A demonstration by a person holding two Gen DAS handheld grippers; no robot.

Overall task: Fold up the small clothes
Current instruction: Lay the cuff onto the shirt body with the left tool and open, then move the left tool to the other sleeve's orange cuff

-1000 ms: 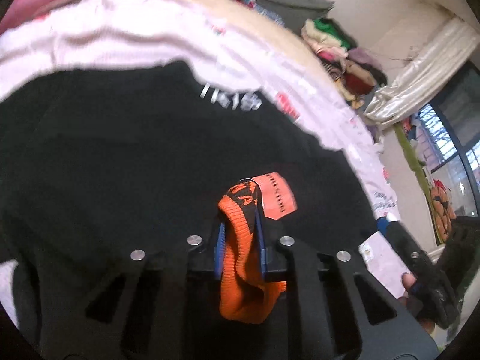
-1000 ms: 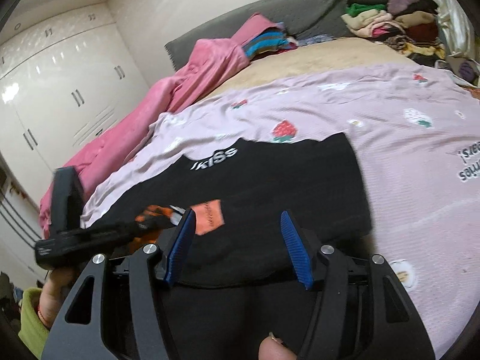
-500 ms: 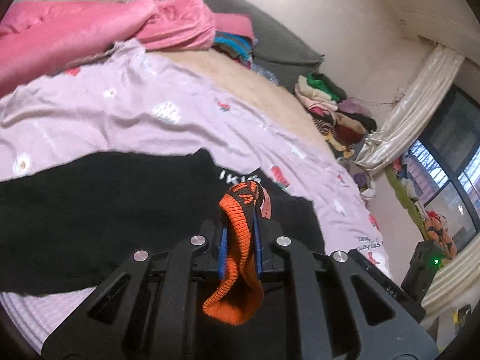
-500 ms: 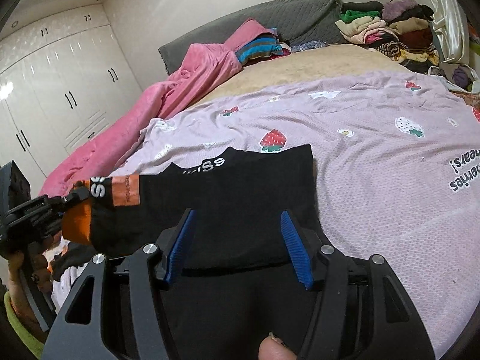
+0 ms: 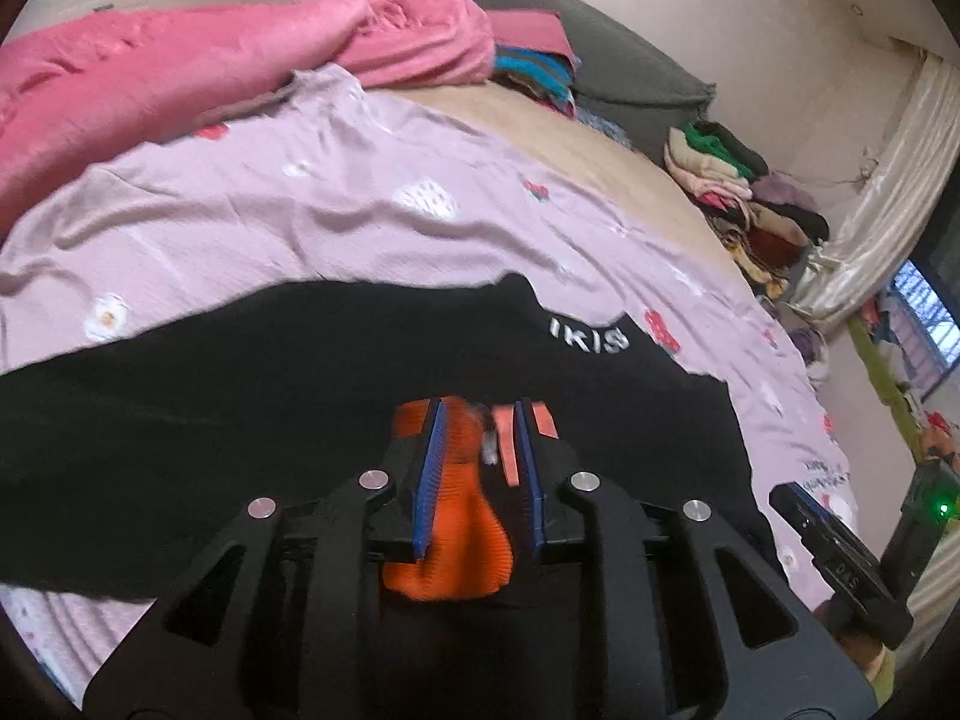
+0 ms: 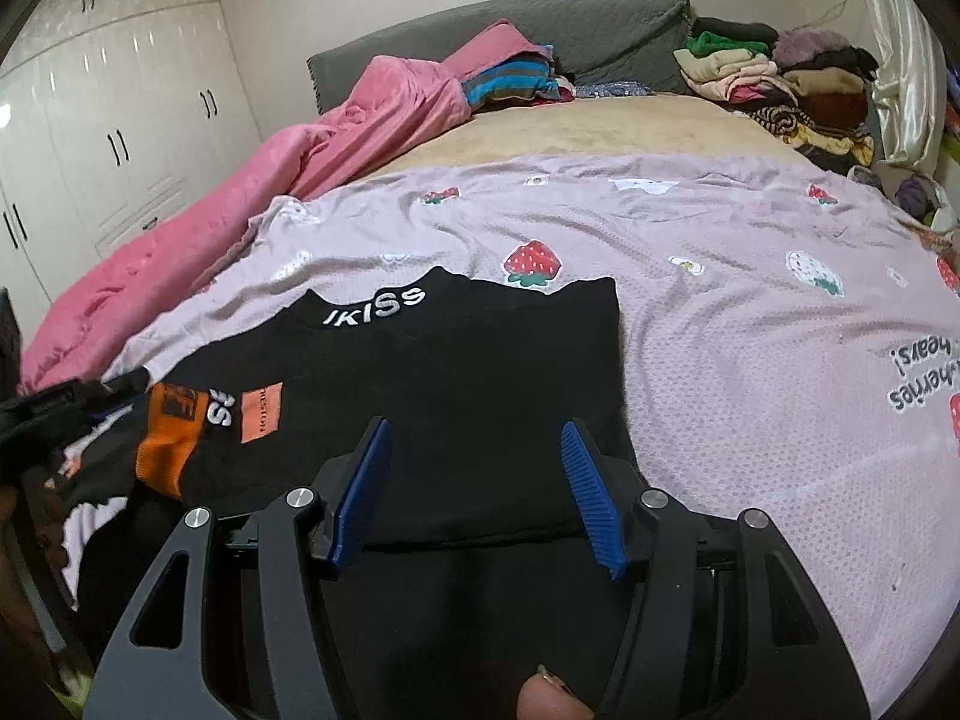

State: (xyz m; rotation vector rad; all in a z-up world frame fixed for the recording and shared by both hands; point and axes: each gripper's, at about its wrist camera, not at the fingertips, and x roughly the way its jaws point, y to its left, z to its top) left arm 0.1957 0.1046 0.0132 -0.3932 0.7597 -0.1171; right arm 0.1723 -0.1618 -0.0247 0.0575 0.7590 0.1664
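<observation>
Nearest the left wrist camera, the left gripper [image 5: 478, 450] had its blue-padded fingers [image 5: 431, 468] parted a little, with the orange ribbed cuff [image 5: 459, 516] of the sleeve lying between them; the frame is blurred there, so whether the pads touched the cuff cannot be told. The cuff hung down below the fingers over the black cloth.

In the right wrist view, the right gripper [image 6: 477, 483] hovered with its fingers spread wide over the near edge of the black sweater [image 6: 468, 396], holding nothing. A fingertip of the person [image 6: 549, 699] showed at the bottom edge of that view.

The sweater lay flat on the lilac strawberry-print sheet [image 6: 750, 324], its collar with the white lettering [image 6: 375, 307] pointing away from the grippers. Its sleeve was laid across the body at the left side, showing the orange cuff, a white letter mark and an orange patch [image 6: 261, 417]. Just left of the cuff, the left gripper appeared as a dark shape at the picture's edge.

Beyond the sheet, a tan blanket [image 6: 576, 129] covered the far half of the bed. A pink quilt [image 6: 288, 180] was bunched along the left side, running up to a striped blue cloth [image 6: 510, 84] by the grey headboard [image 6: 498, 30]. A heap of assorted clothes [image 6: 774, 78] sat at the far right corner beside a pale curtain [image 6: 900, 48]. White wardrobe doors [image 6: 108, 120] stood along the left wall.
</observation>
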